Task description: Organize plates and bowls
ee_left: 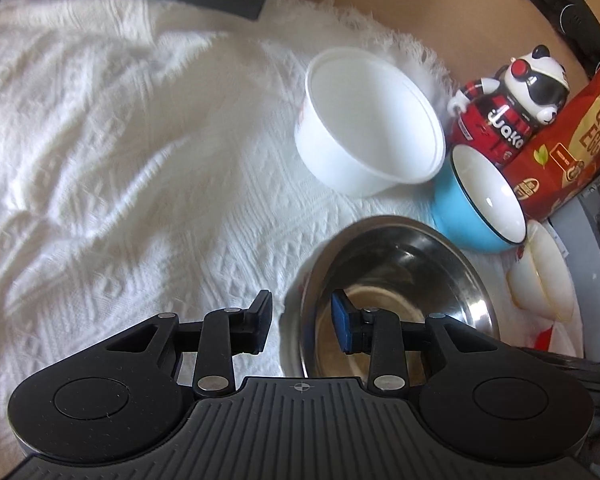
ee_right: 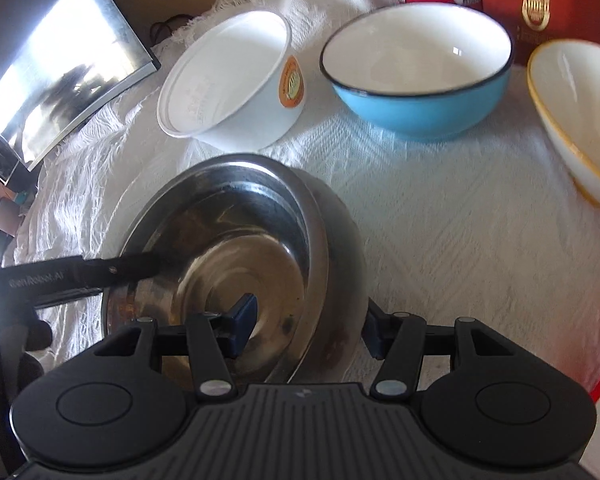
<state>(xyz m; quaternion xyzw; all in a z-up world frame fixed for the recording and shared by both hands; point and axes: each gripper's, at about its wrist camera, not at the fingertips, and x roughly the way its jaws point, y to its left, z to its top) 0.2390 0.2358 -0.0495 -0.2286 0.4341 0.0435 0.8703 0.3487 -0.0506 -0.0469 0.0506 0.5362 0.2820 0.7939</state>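
both jaws straddle the round, shiny steel bowl's (ee_right: 236, 240) rim.

A domestic interior, likely a living or study area. A desk is covered by a white fringed woven cloth (ee_left: 100, 140) carrying household bowls: steel (ee_left: 396, 292), blue enamel (ee_right: 420, 68) and white plastic (ee_left: 368, 120). Beside them stand a panda figurine (ee_left: 508, 104) and a red egg-roll gift box (ee_left: 576, 136); a monitor (ee_right: 60, 80) sits at the edge.
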